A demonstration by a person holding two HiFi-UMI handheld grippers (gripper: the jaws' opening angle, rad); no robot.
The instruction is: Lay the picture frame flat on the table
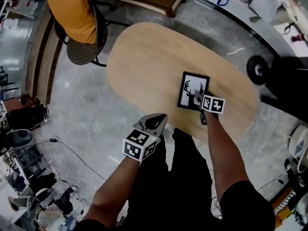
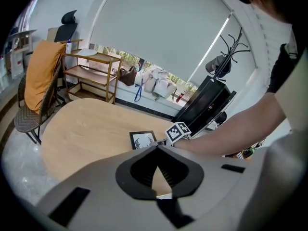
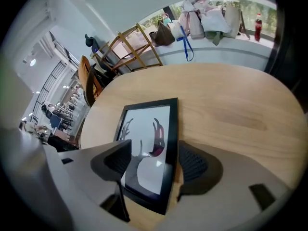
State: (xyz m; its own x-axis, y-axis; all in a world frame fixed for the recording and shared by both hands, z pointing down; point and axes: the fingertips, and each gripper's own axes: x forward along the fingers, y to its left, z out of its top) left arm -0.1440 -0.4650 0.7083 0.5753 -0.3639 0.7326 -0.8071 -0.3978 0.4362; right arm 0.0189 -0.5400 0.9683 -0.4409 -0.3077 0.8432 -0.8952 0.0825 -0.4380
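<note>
Oval wooden counter (image 1: 144,57): picture frame (image 1: 191,88) lies flat, face up, near my right end. I'd call it light and rigid, glass slick and breakable, so grip the black rim. Right claw (image 1: 199,100) spread wide astride its near end, not pinching. Left claw (image 2: 158,150) closed, empty.

Matt wood table (image 1: 144,52), glossy picture frame (image 1: 190,88), perhaps plastic
</note>
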